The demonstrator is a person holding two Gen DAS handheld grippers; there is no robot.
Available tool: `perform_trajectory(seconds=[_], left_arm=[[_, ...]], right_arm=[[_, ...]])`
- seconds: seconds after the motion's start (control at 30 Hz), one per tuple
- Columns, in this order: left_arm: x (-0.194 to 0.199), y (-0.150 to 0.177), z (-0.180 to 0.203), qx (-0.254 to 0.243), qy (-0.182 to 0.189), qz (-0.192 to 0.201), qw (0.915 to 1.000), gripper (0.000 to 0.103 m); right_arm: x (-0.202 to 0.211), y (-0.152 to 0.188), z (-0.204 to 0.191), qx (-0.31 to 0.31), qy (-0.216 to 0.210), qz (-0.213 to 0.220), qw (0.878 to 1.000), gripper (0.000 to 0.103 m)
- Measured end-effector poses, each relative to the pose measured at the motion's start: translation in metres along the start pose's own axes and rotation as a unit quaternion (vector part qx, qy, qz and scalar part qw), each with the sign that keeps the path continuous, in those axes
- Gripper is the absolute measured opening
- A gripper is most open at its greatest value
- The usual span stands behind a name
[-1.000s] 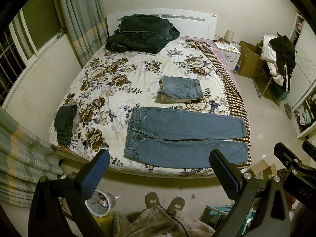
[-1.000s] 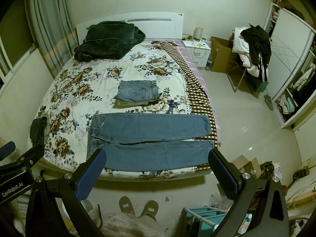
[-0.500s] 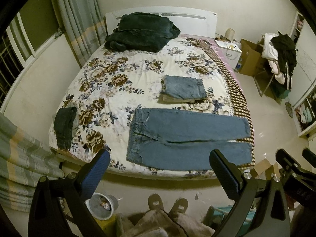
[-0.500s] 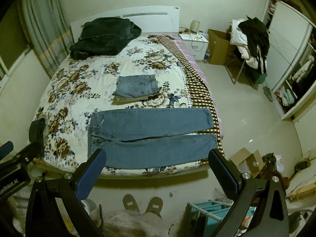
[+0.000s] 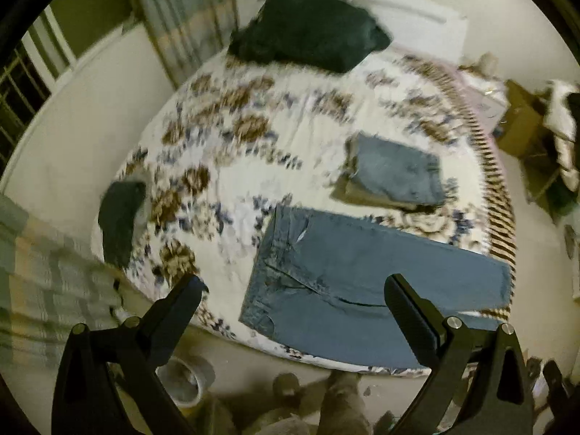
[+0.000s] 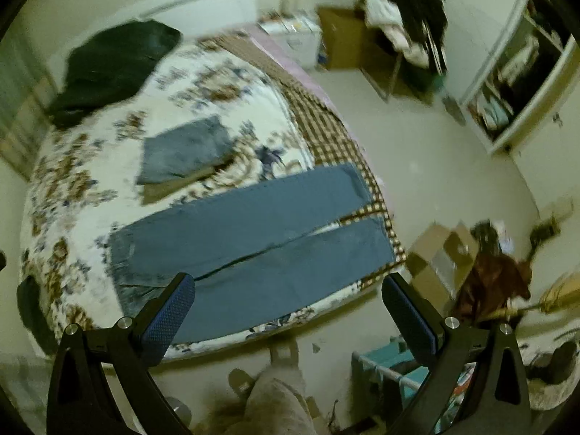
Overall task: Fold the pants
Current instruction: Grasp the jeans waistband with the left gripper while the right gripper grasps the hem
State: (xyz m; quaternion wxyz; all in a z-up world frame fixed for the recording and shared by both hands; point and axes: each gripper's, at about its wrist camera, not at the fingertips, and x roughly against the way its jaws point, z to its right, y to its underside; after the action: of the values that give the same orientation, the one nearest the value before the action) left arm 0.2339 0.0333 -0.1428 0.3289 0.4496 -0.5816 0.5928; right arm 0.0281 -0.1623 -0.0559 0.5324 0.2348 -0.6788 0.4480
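Both high (tilted), sharing bed (image 5: 253, 166).

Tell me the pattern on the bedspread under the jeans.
Brown-and-blue floral on white bedspread; clearest in the left wrist view.

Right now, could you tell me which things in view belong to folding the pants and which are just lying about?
For the job:
spread jeans
left gripper, open
right gripper, open

Lying about:
folded stack
dark bundle
dark garment
cardboard boxes

Blue jeans (image 5: 362, 282), floral bedspread (image 5: 224, 166)
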Motion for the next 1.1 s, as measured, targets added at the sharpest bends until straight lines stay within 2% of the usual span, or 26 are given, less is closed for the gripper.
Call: perform_trajectory(seconds=[0.03, 0.17, 0.33, 0.5, 0.63, 0.77, 0.87, 1.1], left_arm=[[-0.029, -0.008, 0.006, 0.015, -0.005, -0.028, 0.9995, 0.103], [-0.106, -0.02, 0.012, 0.069, -0.029, -0.09, 0.9931, 0.103], [-0.217, -0.036, 0.029, 0.164, -0.045, -0.169, 0.9708, 0.103], [-0.308, -0.057, 0.057, 0.212, -0.056, -0.192, 0.9566, 0.103], [-0.377, -0.069, 0.069, 0.25, -0.056, -0.213, 0.9428, 0.103], [-0.442, -0.077, 0.078, 0.279, -0.063, -0.242, 0.9274, 0.103], [-0.473, -0.086, 0.077, 0.292, -0.076, -0.246, 0.9211, 0.103], [-0.515, -0.097, 0.066, 0.293, -0.148, -0.262, 0.9074, 0.103]], right_arm=[[-0.022, -0.01, 0.007, -0.009, 0.008, -0.007, 1.0, 0.103], [-0.12, -0.057, 0.036, -0.043, 0.044, -0.03, 0.998, 0.103], [-0.257, -0.118, 0.058, -0.068, 0.075, -0.058, 0.993, 0.103], [-0.388, -0.169, 0.094, -0.137, 0.079, -0.078, 0.984, 0.103], [-0.471, -0.197, 0.127, -0.182, 0.092, -0.097, 0.974, 0.103], [-0.544, -0.216, 0.164, -0.238, 0.094, -0.137, 0.957, 0.103], [-0.58, -0.225, 0.188, -0.281, 0.099, -0.152, 0.942, 0.103], [-0.641, -0.228, 0.203, -0.326, 0.104, -0.188, 0.92, 0.1]])
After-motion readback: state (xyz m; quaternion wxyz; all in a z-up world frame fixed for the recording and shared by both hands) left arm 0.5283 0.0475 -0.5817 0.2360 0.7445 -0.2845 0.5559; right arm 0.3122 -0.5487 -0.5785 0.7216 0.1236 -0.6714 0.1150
